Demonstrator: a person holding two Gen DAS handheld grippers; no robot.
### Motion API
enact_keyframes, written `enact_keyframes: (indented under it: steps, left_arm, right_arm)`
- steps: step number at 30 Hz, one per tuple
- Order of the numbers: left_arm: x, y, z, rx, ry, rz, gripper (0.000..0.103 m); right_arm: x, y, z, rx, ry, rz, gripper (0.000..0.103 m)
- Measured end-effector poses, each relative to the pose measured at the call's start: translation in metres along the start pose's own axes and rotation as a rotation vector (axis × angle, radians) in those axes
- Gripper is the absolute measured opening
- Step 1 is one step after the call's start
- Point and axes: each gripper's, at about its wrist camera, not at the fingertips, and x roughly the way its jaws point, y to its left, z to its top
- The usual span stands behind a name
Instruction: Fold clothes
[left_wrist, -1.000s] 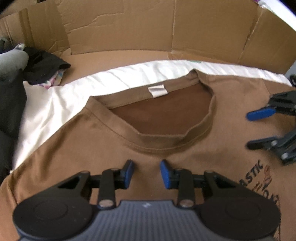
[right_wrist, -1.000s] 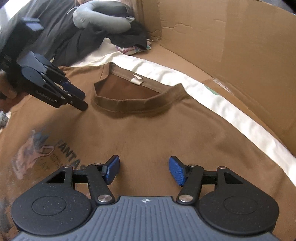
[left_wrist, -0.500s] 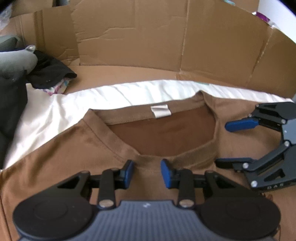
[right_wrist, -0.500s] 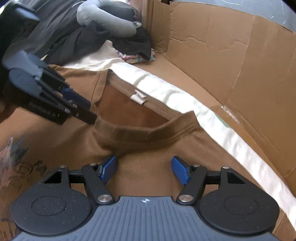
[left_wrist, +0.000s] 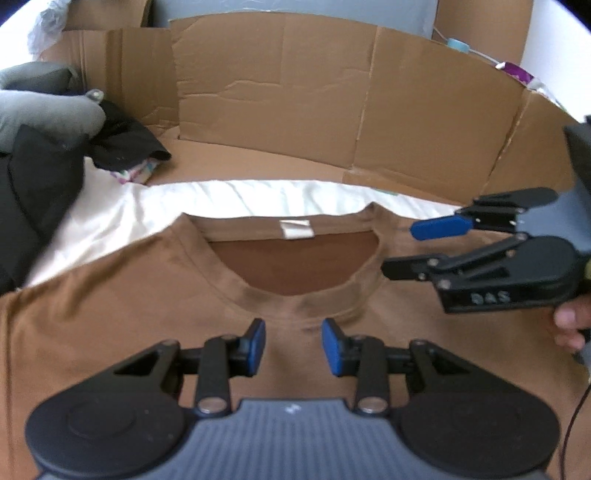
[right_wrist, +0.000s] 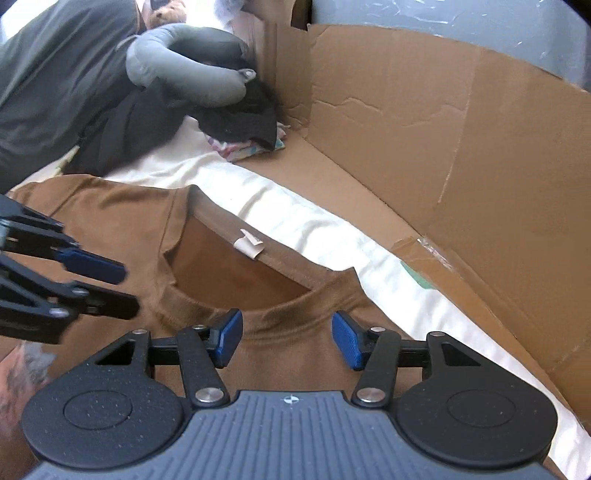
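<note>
Cardboard-walled surface (left_wrist: 280, 92) behind brown cotton T-shirt (left_wrist: 110, 295). Left claw (left_wrist: 293, 345) and right claw (right_wrist: 287, 339) now nearer collar (left_wrist: 295, 295); both apart, empty, right just narrowed. Grasp pending.

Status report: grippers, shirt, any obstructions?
Left gripper open, empty. Right gripper open, just closing, empty. Shirt flat, collar unpinched. Nothing blocking.

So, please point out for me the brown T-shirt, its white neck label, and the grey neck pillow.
brown T-shirt (left_wrist: 122, 295): left wrist view, on the shoulder cloth left of the collar.
white neck label (left_wrist: 296, 229): left wrist view, on the middle of the label.
grey neck pillow (right_wrist: 192, 79): right wrist view, on its curved body.
</note>
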Motion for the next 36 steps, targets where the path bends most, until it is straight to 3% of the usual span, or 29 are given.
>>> enact_keyframes:
  steps: [3,8,17,22,28,31,36]
  left_arm:
    - [0.009,-0.011,-0.001,0.008,0.009,0.007,0.033]
    - [0.020,-0.015,-0.004,0.012,0.023,0.049,0.020]
    - [0.040,-0.012,0.008,-0.006,0.007,0.102,0.017]
    - [0.040,-0.009,0.012,-0.028,-0.004,0.091,0.017]
    - [0.014,-0.003,0.016,-0.034,-0.042,0.101,0.023]
    - [0.004,0.000,0.016,-0.032,-0.043,0.108,0.043]
    - [-0.005,0.006,0.009,-0.045,-0.044,0.125,0.044]
  right_arm:
    - [-0.012,-0.001,-0.011,-0.021,0.010,0.012,0.057]
    - [-0.015,0.000,-0.025,-0.023,0.052,0.039,0.035]
    - [0.017,0.008,-0.018,-0.028,0.059,0.049,0.034]
    - [0.030,0.006,-0.005,-0.014,0.044,0.041,0.034]
    - [0.010,-0.005,0.002,0.022,0.007,0.027,0.034]
    - [-0.013,-0.013,-0.009,0.025,-0.008,0.008,0.035]
    - [-0.039,-0.032,-0.034,0.018,0.005,-0.038,0.035]
